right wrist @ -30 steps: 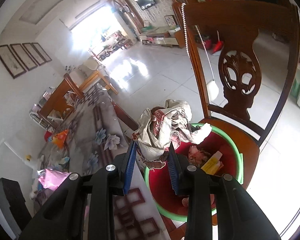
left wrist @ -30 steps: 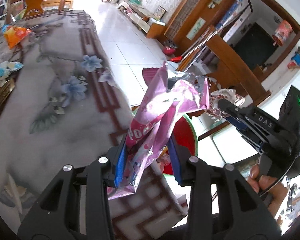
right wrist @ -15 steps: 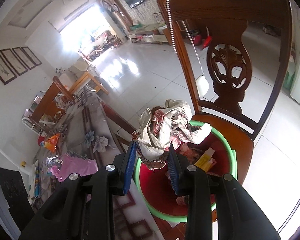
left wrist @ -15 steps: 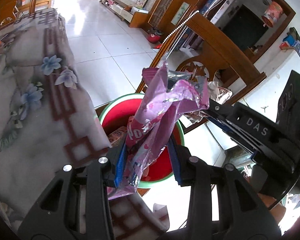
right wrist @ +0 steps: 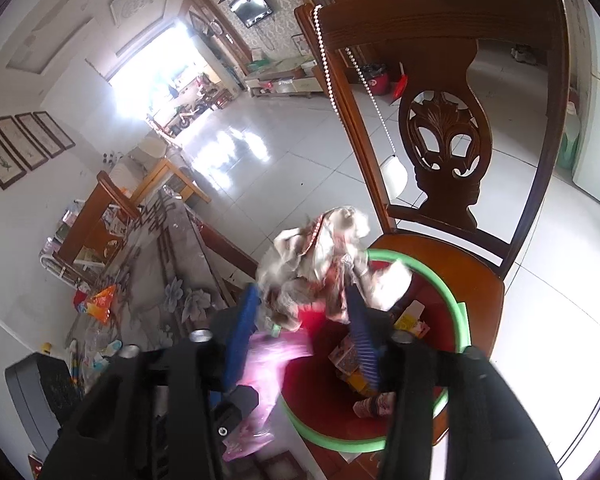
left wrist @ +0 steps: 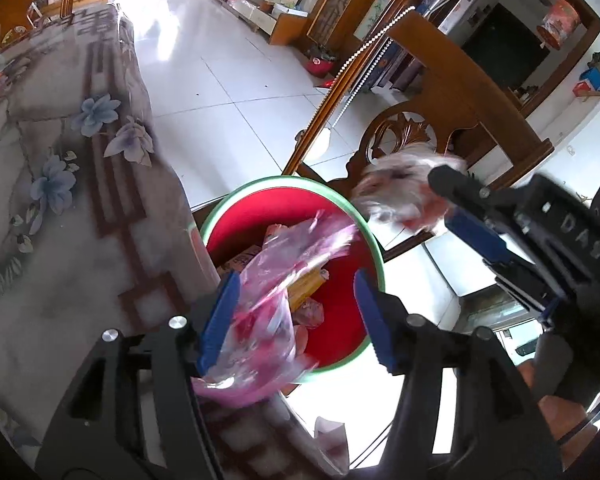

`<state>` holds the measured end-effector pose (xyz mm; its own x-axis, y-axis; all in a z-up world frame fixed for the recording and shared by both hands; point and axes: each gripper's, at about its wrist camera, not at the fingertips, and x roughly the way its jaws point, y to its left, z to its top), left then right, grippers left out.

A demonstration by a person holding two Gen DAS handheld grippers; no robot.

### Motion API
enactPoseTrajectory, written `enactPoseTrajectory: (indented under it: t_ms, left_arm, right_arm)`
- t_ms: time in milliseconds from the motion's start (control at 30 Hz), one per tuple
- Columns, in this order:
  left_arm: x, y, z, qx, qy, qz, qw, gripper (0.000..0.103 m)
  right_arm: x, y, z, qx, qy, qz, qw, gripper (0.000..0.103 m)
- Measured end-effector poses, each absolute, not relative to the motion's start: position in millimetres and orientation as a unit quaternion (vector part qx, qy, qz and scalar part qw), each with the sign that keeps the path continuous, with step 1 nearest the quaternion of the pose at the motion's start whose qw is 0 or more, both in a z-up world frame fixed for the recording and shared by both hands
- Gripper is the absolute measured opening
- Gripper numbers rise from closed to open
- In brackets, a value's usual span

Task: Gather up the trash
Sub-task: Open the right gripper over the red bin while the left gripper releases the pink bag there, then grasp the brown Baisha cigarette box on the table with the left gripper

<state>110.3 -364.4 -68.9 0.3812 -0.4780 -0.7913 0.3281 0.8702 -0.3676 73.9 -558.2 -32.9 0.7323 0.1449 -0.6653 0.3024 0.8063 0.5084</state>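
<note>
The left gripper (left wrist: 296,316) has just been opening: its blue pads stand apart, and the blurred pink wrapper (left wrist: 268,312) lies loose between them against the left pad, over the red basin (left wrist: 292,184). The right gripper (right wrist: 304,328) has likewise been opening, its jaws apart with the crumpled whitish wrapper (right wrist: 320,264) blurred at their tips above the basin's green rim. The basin sits on a wooden chair (right wrist: 452,128) just beside the cloth-covered table (left wrist: 60,200) and holds other scraps.
</note>
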Motion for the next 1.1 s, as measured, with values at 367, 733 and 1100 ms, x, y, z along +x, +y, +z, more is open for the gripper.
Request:
enactPoseTrajectory:
  t_ms: [367,733,1100]
  left_arm:
    - [107,-347,-72,-0.092,0.502,-0.231,0.828,0.062]
    - [105,-232,-55,-0.048,0.449,-0.139,0.881,0.072]
    - [161,-69,-77,-0.050,0.470,0.039,0.880,0.073]
  right_arm:
    - [78,-556,-31,0.308,0.361,-0.045,0.879,0.069]
    - [87,-525,-32,0.300,0.381,-0.005,0.875,0.073]
    - [108,-440,-29,0.280,0.408,0.102,0.863,0.074]
